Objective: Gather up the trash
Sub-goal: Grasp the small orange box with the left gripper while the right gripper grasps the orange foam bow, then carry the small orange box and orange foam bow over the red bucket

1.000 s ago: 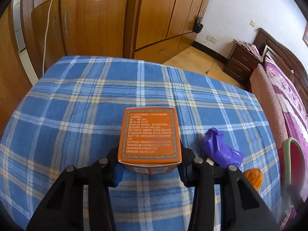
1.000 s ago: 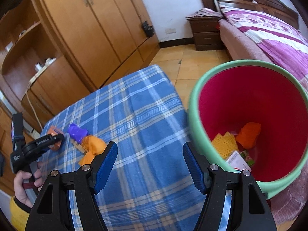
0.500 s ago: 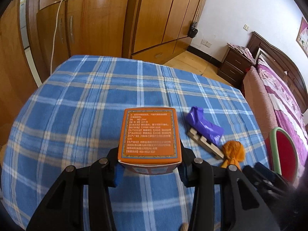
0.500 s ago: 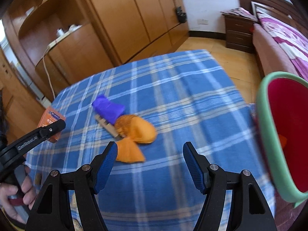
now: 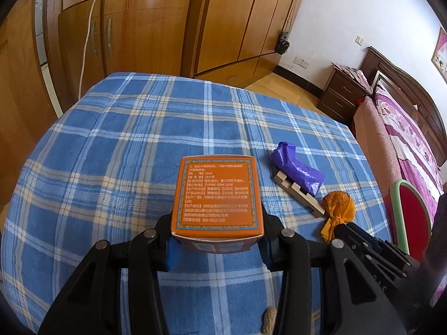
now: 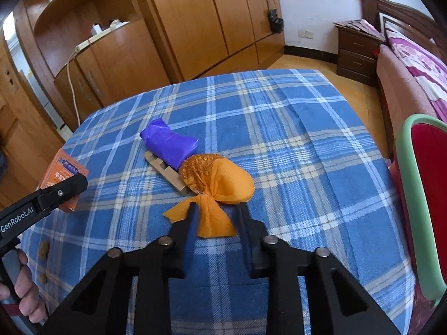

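My left gripper [image 5: 218, 248] is shut on an orange box [image 5: 218, 195] and holds it above the blue plaid table [image 5: 125, 145]. In the right wrist view the box [image 6: 65, 178] shows at the left. An orange net bag [image 6: 220, 181] lies mid-table next to a purple wrapper [image 6: 170, 142] and a cardboard strip [image 6: 167, 173]. My right gripper [image 6: 216, 217] is still partly open, its fingers on either side of the bag's tied tail. The green bin with a red inside [image 6: 424, 195] stands at the right.
Peanut shells [image 6: 44, 248] lie near the table's front left edge. Wooden wardrobes [image 6: 195, 19] stand behind the table. A bed [image 6: 413, 64] and a nightstand [image 6: 354, 47] are at the far right. A person's hand [image 6: 19, 293] holds the left gripper.
My right gripper swung from the bin to the orange net bag and narrowed around its tail. My left gripper kept the orange box and rose slightly.
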Tool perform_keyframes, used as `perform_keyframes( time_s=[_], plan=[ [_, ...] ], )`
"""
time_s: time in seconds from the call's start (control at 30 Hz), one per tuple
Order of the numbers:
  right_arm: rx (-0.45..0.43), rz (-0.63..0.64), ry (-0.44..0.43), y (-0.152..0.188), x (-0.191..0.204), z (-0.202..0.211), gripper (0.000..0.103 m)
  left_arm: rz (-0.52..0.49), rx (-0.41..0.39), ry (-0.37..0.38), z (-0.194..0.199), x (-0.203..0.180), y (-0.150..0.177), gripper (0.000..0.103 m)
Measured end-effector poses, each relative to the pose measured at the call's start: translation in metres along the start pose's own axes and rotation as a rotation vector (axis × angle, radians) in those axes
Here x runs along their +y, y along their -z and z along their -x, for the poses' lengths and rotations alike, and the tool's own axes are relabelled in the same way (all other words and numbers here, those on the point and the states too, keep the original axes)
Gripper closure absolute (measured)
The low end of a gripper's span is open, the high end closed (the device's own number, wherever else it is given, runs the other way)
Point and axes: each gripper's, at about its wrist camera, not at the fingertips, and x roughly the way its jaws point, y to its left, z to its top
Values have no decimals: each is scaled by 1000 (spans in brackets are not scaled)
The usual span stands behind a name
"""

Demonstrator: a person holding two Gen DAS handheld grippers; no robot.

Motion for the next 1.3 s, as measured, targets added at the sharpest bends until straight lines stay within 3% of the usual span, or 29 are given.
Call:
perform_keyframes(
  time_s=[0.07,0.23,0.8,1.3],
  plan=[
    [5,-5,-19,1,0,0,93,1,2,1,1,0,1,57],
    [-11,0,-37,3,3,7,97,-3,-4,7,9,-2,4,57],
    [-201,-71,-79,16,-19,102,97,-78,-47,70,52,-40,19,57],
    [-311,-177,-14,42,-71,160,97,-197,-66,145,74,-105,32,57]
  ],
)
